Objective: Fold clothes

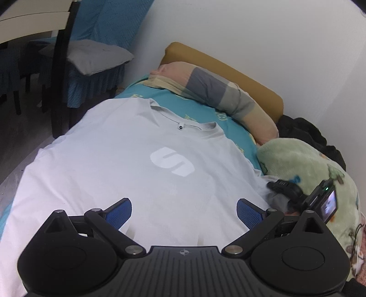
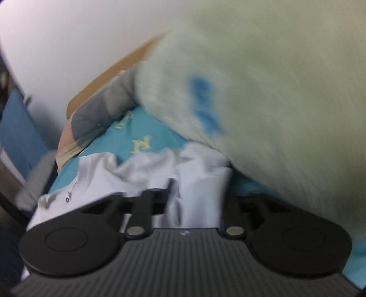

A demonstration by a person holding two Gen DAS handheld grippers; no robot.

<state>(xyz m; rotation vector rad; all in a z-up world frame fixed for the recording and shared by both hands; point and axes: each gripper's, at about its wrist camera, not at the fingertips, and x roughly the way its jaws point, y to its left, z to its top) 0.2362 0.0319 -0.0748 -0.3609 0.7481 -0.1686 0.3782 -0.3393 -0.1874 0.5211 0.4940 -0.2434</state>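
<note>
Surface: a bed covered by a teal sheet with pale yellow printed motifs (image 1: 201,107); a mustard-brown padded headboard (image 1: 228,73) is set against a plain white wall (image 1: 251,34).
Garment: a pale grey short-sleeved T-shirt with a white S-shaped chest logo (image 1: 128,164) is spread front-up over the middle of the bed, collar toward the headboard; its left side reaches the bed's left edge.
Bedding: a long bolster pillow in peach, grey and cream bands (image 1: 219,93) is laid along the headboard; a fluffy pale green blanket with cartoon print (image 1: 304,164) is heaped at the bed's right edge, with dark clothing (image 1: 304,130) behind it.
Room: a chair with a blue skirted cover and grey cushion (image 1: 91,59) is seen beyond the bed's left edge, beside a dark-legged table (image 1: 34,20).
Left gripper (image 1: 184,211): jaws held wide over the shirt's lower part, nothing between the blue pads (image 1: 120,213).
Right gripper (image 2: 196,192): jaws drawn narrow and closed on bunched fabric of the shirt's sleeve, close beside the green blanket; view blurred.
</note>
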